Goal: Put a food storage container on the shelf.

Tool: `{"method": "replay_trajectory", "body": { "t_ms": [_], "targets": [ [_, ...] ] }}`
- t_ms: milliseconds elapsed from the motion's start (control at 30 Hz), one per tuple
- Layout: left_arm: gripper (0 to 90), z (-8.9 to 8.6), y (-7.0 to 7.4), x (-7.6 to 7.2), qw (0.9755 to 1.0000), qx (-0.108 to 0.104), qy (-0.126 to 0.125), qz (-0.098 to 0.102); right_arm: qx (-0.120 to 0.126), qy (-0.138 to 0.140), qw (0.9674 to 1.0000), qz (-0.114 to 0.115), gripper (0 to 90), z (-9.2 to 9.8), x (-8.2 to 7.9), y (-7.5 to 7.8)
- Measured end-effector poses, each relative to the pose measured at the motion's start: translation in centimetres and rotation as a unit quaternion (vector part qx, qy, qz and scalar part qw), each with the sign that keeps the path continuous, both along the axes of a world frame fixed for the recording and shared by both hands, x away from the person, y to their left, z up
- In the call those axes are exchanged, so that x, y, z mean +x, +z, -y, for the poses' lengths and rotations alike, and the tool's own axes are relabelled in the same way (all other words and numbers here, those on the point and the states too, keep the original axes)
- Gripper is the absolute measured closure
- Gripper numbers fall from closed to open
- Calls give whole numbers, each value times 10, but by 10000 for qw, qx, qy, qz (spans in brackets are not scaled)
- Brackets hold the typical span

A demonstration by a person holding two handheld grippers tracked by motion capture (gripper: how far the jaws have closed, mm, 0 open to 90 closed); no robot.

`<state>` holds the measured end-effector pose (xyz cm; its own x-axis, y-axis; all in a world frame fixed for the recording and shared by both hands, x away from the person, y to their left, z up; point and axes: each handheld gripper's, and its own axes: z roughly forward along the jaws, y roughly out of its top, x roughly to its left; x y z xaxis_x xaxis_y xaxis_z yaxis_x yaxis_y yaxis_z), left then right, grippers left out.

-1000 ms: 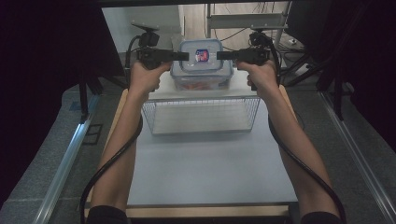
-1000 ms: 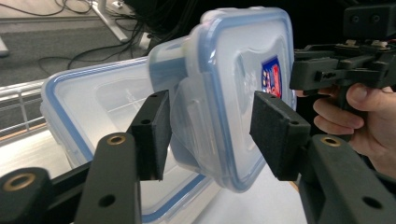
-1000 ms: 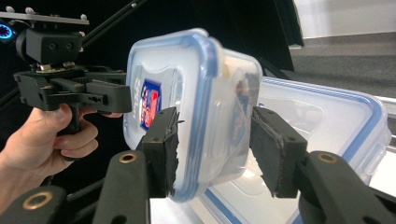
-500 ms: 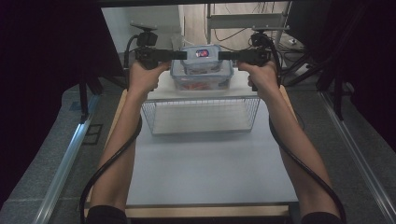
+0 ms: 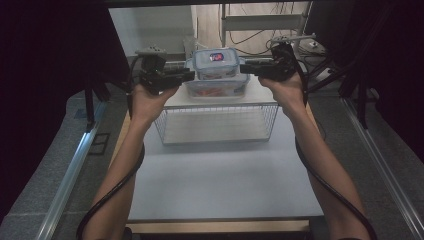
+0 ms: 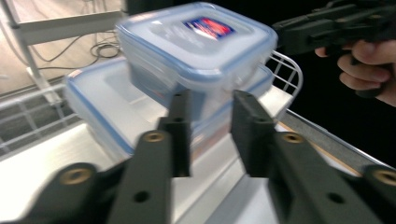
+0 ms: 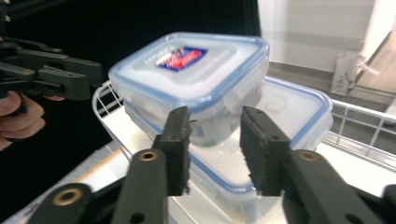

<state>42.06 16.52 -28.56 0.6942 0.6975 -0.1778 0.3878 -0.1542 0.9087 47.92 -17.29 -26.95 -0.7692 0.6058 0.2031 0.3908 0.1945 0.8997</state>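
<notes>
Stacked containers (image 5: 217,75) between both grippers

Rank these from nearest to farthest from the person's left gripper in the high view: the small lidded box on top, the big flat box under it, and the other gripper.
1. The small lidded box, just right of the left gripper.
2. The big flat box, below it and slightly right; close to the first.
3. The right gripper, beyond both boxes, on the far side.

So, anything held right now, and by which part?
Nothing held: left gripper and right gripper jaws just closed further, gaps empty; small lidded container sits on larger container.
</notes>
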Motion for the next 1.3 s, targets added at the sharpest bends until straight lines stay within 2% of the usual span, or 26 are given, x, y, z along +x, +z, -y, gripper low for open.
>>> {"method": "replay_trajectory", "body": {
  "t_ms": [133, 233, 367, 433, 533, 733, 967, 1100, 1300],
  "targets": [
    [778, 11, -10, 4, 9999, 43, -123, -21, -103, 17, 9999, 10, 733, -5, -2, -10],
    [782, 19, -14, 9, 9999, 121, -46, 8, -167, -6, 9998, 47, 735, -7, -2, -14],
    [789, 23, -14, 16, 9999, 105, 96, -29, -190, -5, 9998, 14, 735, -8, -2, -19],
    [789, 24, -14, 18, 10000, 11, 42, -66, -185, -3, 9998, -3, 733, -7, -1, -21],
    [780, 25, -14, 15, 10000, 61, -8, -23, -144, 33, 9999, -27, 715, -5, -3, -22],
    [653, 25, -16, 3, 9999, 94, -83, 105, -77, 117, 9999, 61, 635, -4, -13, -26],
    [513, 27, -21, -12, 9994, 167, -139, 275, -230, 149, 9994, 227, 536, -4, -27, -31],
    [469, 29, -26, -20, 9993, 172, -165, 298, -322, 153, 9989, 288, 478, -4, -33, -32],
    [397, 32, -35, -33, 9987, 290, -228, 361, -416, 196, 9983, 370, 418, -3, -45, -37]
  ]
}}
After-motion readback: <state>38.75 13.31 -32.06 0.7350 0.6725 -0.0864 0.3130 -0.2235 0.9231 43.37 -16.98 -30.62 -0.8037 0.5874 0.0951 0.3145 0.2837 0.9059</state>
